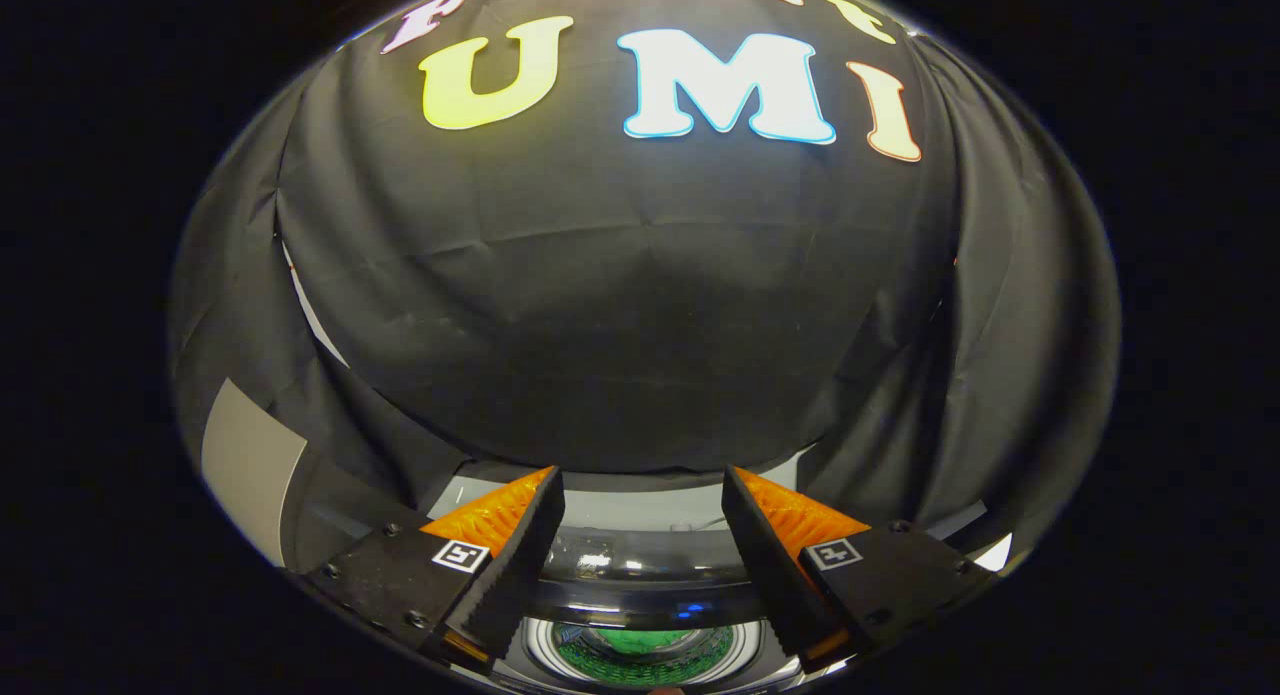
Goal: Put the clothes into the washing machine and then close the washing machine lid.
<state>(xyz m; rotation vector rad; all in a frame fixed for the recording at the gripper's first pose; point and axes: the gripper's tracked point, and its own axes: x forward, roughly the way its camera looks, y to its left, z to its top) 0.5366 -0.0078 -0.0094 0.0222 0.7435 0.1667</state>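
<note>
My gripper [640, 485] is open, with a wide gap and nothing between its fingers. It is held high and looks at the booth wall. Below and between the fingers I see the washing machine [640, 575] from above, with a glossy dark top and its lid raised. Inside the round drum opening lies a green garment [640, 647]. The fingers are well above the machine and touch nothing.
The black cloth wall hangs just behind the machine and wraps both sides. A grey panel [245, 465] stands at the left beyond the cloth.
</note>
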